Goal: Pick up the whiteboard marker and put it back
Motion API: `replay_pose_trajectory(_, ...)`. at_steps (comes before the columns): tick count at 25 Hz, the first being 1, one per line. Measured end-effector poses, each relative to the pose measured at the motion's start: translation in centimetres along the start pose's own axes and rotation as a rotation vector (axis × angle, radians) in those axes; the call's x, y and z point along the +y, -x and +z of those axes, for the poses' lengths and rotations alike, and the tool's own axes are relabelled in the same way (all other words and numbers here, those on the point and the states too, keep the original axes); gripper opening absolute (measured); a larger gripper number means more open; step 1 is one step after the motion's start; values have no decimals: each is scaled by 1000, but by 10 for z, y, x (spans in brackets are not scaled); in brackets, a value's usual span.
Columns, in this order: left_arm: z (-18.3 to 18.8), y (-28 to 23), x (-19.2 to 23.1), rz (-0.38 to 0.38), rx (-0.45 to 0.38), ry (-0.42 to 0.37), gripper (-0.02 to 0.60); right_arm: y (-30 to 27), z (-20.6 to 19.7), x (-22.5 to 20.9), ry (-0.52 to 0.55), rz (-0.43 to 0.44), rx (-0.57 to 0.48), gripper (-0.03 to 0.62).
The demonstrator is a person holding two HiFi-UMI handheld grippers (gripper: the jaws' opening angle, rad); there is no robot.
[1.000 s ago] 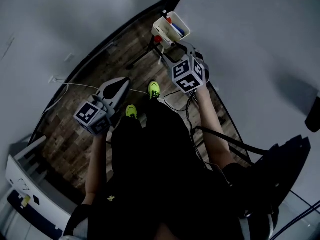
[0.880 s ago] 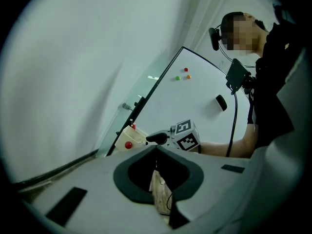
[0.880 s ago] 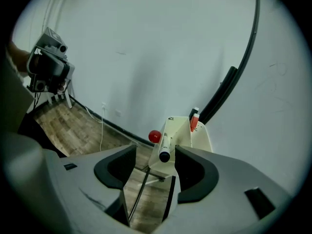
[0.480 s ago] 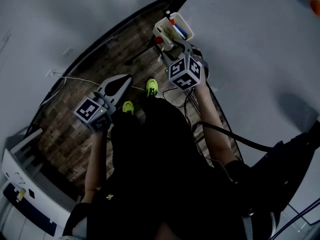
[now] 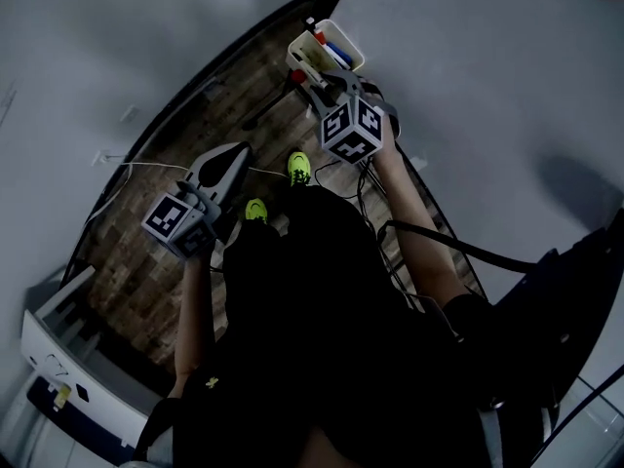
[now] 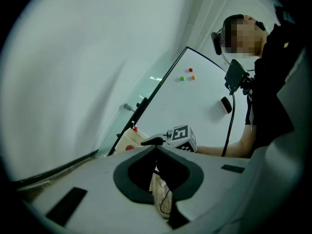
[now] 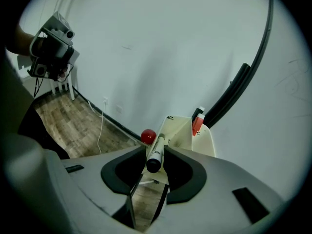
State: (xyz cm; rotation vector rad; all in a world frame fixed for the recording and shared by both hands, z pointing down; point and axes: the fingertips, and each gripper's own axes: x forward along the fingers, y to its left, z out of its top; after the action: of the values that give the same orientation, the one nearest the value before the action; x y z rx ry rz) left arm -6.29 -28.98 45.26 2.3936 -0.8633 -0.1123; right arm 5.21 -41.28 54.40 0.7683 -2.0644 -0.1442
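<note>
Plainly, the left gripper (image 6: 156, 148) has no part in this step. Its jaws are pressed together with nothing between them. The person holds it low and nearly level over the wooden floor (image 5: 146, 261), well apart from the work, likely to keep it out of the way.

Further right, the right gripper (image 7: 156, 156) tilts down toward the cream tray (image 7: 185, 130) that hangs at the edge of the whiteboard (image 5: 487, 76). Its jaws have just been closing, and the whiteboard marker (image 7: 155, 158) now sits between them, dark end toward the camera and barrel running forward over the tray. Both pads appear to press on its sides, so the grip looks made. It is taken near the rear end, probably because that is the part that sticks out of the tray. The marker does not seem lifted clear yet.

Just left of the tray sits a red ball (image 7: 148, 136), whose purpose cannot be told. On the tray's right side another marker with a red body (image 7: 197, 124) stands upright, which suggests the tray is where the markers are kept. The pick-up looks barely begun, and the putting back is yet to come.
</note>
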Motion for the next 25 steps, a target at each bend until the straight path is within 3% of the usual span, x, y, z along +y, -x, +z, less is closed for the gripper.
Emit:
replay_pose_trajectory(7, -3, -2, -7, -27, 19, -3, 17, -3, -1, -2, -59, 27, -5, 112)
replay_pose_trajectory(25, -1, -4, -11, -94, 35, -22, 17, 17, 0, -12, -236, -23, -80, 86)
